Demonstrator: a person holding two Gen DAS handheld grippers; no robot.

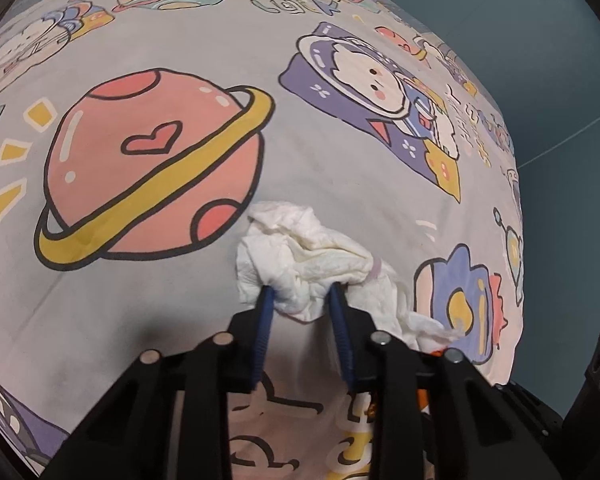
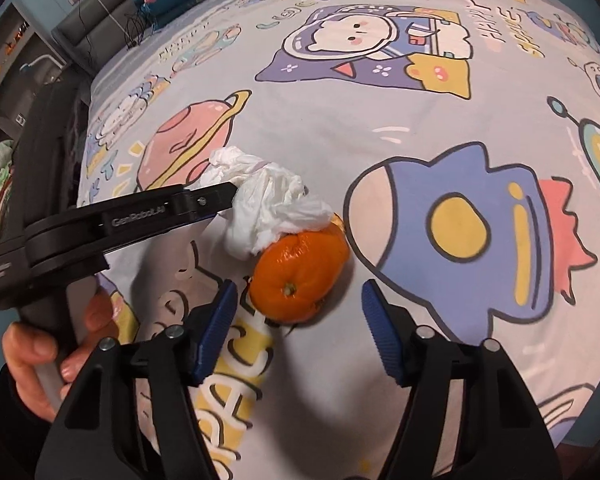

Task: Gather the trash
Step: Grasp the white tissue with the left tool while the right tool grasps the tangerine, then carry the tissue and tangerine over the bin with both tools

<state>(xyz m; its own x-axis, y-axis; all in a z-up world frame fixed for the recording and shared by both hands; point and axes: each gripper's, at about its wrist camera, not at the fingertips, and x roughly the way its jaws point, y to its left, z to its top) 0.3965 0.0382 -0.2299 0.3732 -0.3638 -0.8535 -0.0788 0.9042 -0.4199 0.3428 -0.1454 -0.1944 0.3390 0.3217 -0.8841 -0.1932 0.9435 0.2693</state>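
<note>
Black hand-held gripper (image 2: 228, 196) marked "GenRobot.AI", "HAPPY" bedsheet (image 2: 380, 128)

- Orange peel (image 2: 300, 276): its far side is covered by the crumpled tissue (image 2: 268, 204); in the left wrist view only an orange sliver (image 1: 440, 352) shows beside the tissue (image 1: 300, 264), behind the left hand-held gripper (image 1: 302, 294).
- Fingertips of that gripper: sunk into the tissue folds, ends unseen.
- Hand (image 2: 40, 364), left of the peel: cut off by the frame edge.
- Shelf items (image 2: 4, 60), far left of the peel: too small to identify.
- Bed sheet (image 2: 420, 128): print cut off at the edges.
</note>
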